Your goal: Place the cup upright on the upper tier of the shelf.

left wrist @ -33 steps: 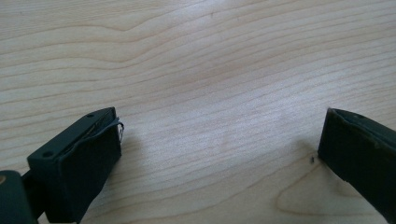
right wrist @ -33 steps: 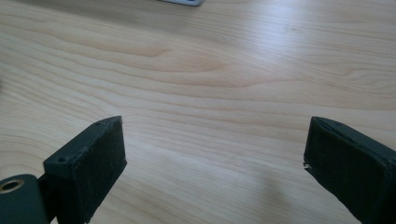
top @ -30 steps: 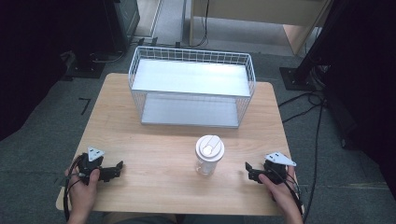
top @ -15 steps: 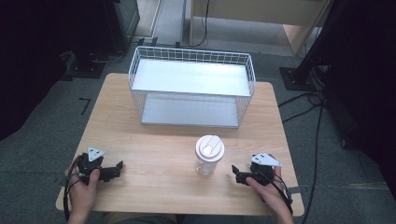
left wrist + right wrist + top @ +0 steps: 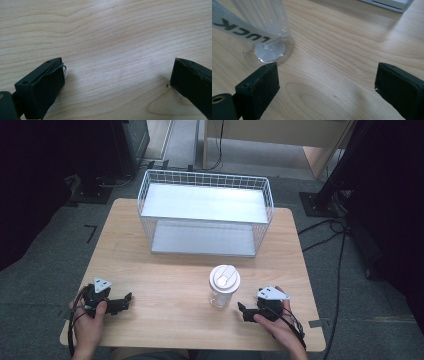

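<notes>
**Two open grippers flank a clear cup near the table's front edge**

Taking the clear plastic cup with the white lid (image 5: pixel 224 286) as the landmark: well to its left, close to the front left corner of the light wooden table (image 5: pixel 170 285), the left gripper (image 5: pixel 126 300) lies low in the person's left hand (image 5: pixel 89 325). In the left gripper view its two black jaws stand wide apart, with bare wood grain between them and nothing held.

The cup stands upright on the table, nearer the front edge than the back. Behind it, on the far half of the table, sits the white wire basket with a pale flat floor (image 5: pixel 206 216), well apart from the cup.

Just to the right of the cup, the right gripper (image 5: pixel 243 310) is held by the right hand (image 5: pixel 280 327), its tips pointing toward the cup. The right gripper view shows the jaws spread wide and empty, the cup's round transparent base (image 5: pixel 270 51) just beyond the left jaw rather than between the two.
</notes>
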Motion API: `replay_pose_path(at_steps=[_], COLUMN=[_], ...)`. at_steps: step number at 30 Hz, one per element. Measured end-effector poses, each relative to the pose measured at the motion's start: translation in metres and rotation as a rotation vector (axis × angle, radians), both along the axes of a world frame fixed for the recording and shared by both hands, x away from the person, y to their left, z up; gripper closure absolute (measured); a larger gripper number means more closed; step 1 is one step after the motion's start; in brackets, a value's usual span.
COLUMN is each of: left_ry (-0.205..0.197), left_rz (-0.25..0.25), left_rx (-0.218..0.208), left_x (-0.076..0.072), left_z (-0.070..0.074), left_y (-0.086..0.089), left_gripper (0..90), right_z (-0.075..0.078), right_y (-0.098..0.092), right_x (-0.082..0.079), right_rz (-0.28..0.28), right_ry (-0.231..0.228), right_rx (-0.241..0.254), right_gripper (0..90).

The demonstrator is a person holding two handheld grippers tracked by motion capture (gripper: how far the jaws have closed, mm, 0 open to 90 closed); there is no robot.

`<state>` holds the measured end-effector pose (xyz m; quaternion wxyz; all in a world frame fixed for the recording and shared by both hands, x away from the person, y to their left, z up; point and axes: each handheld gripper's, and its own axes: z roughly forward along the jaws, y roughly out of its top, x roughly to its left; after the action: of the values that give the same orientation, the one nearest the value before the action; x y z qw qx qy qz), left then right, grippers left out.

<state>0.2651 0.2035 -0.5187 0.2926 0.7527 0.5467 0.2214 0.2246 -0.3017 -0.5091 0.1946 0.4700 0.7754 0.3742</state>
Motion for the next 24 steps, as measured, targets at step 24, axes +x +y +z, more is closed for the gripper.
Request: replay_pose_path(at_steps=[24], left_ry=[0.0], left_rz=[0.0], left_rx=[0.0], left_x=[0.0], left_z=[0.0], left_y=[0.0], left_gripper=[0.0], right_z=[0.009], right_y=[0.049], right_x=[-0.006], right_rz=[0.095], right_ry=[-0.019], right_rx=[0.122], right_gripper=[5.7])
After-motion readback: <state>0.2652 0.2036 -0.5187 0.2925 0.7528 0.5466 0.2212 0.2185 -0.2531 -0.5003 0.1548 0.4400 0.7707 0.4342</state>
